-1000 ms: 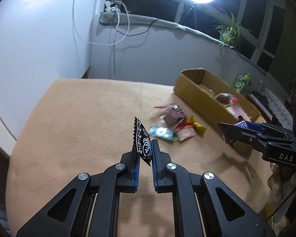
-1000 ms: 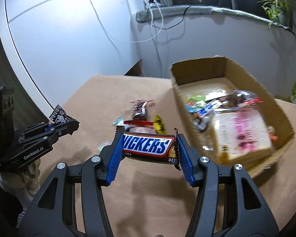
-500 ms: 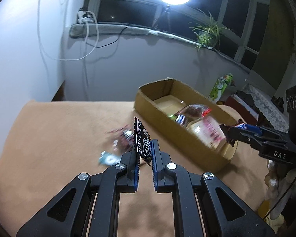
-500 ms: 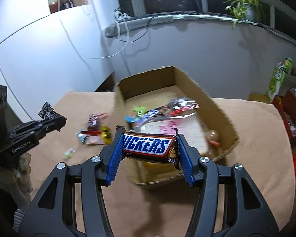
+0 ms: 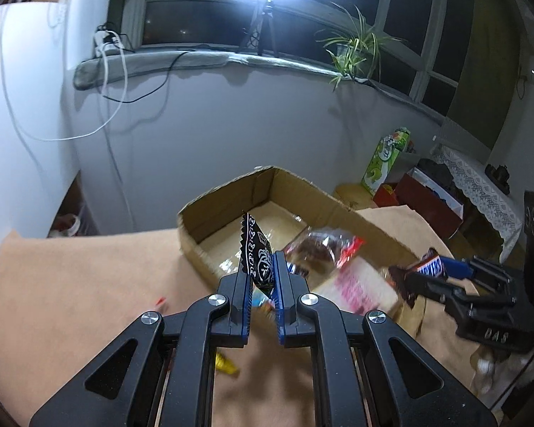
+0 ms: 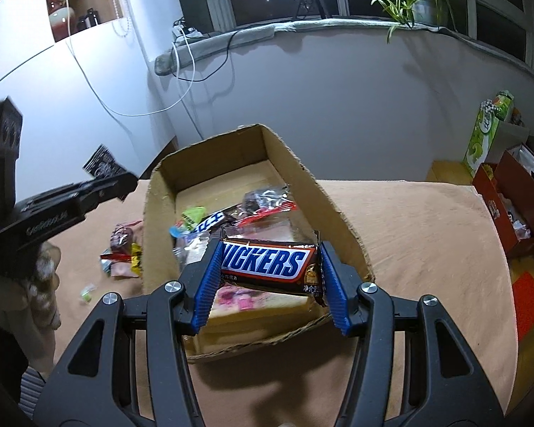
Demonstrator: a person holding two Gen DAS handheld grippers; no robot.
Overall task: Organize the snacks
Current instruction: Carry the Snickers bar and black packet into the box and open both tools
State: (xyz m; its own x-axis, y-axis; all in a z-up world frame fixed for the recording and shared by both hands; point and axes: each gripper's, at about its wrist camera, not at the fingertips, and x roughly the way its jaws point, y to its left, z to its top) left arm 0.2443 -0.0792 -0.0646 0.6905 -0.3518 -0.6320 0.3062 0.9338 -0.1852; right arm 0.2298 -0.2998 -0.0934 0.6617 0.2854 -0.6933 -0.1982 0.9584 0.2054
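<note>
A bench (image 6: 427, 235) covered in tan cloth is carrying an open cardboard box (image 6: 338, 213), sitting just ahead of the right gripper (image 6: 270, 277). A small pile of wrapped snacks (image 6: 122, 252) is lying on the cloth left of that gripper, beside the box.

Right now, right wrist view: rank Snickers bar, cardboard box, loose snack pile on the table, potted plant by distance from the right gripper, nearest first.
1. Snickers bar: clamped between the right gripper fingers.
2. Cardboard box: directly beneath and ahead.
3. Loose snack pile: on the table, left of the box.
4. Potted plant: on the windowsill, far upper right.
</note>
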